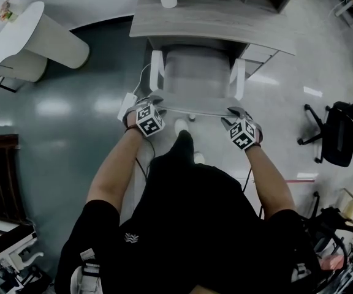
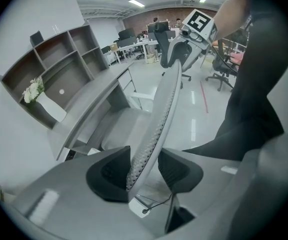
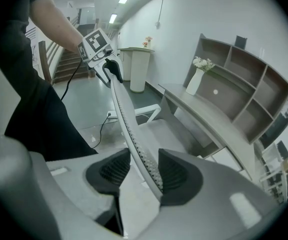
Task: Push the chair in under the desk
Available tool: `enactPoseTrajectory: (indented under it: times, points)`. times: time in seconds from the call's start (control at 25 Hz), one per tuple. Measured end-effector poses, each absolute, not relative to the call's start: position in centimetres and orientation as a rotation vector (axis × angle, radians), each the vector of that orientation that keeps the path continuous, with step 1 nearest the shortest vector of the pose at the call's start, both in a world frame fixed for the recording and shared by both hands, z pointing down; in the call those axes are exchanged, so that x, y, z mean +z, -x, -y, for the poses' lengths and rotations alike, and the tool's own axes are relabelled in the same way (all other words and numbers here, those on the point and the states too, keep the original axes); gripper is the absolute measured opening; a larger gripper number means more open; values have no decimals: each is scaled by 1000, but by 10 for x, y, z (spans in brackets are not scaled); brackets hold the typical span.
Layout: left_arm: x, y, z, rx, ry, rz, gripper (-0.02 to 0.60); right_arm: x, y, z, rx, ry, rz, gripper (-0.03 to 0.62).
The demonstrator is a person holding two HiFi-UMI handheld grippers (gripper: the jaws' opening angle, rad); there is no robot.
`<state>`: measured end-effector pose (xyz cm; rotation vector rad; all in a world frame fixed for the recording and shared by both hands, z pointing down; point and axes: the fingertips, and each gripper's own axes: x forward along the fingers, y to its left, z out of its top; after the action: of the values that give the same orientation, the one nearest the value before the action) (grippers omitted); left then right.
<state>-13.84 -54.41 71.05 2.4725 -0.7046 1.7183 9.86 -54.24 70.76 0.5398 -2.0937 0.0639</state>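
Observation:
A light grey mesh-backed chair (image 1: pixel 196 72) stands at the grey desk (image 1: pixel 213 17), its seat partly under the desk top. My left gripper (image 1: pixel 154 101) straddles the left end of the backrest's top edge (image 1: pixel 195 112), and my right gripper (image 1: pixel 235 112) straddles the right end. In the left gripper view the backrest (image 2: pixel 159 119) leans on the left pad (image 2: pixel 111 174), with a gap to the right pad (image 2: pixel 176 171). In the right gripper view the backrest (image 3: pixel 126 119) touches the right pad (image 3: pixel 176 174), with a gap on the left. Both grippers stand open around the backrest.
A white rounded stand (image 1: pixel 29 41) stands at the far left, and a black office chair (image 1: pixel 339 133) at the right. A power strip with a cable (image 1: pixel 127 106) lies on the floor left of the chair. A vase of flowers (image 3: pixel 196 79) and a shelf unit (image 3: pixel 244 79) sit on the desk.

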Motion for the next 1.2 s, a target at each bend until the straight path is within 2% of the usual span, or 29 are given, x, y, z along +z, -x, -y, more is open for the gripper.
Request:
enactPoseTrajectory:
  times: [1.2]
  points:
    - [712, 177, 769, 1711, -2565, 695, 176, 710, -60, 763, 49, -601, 2064, 180]
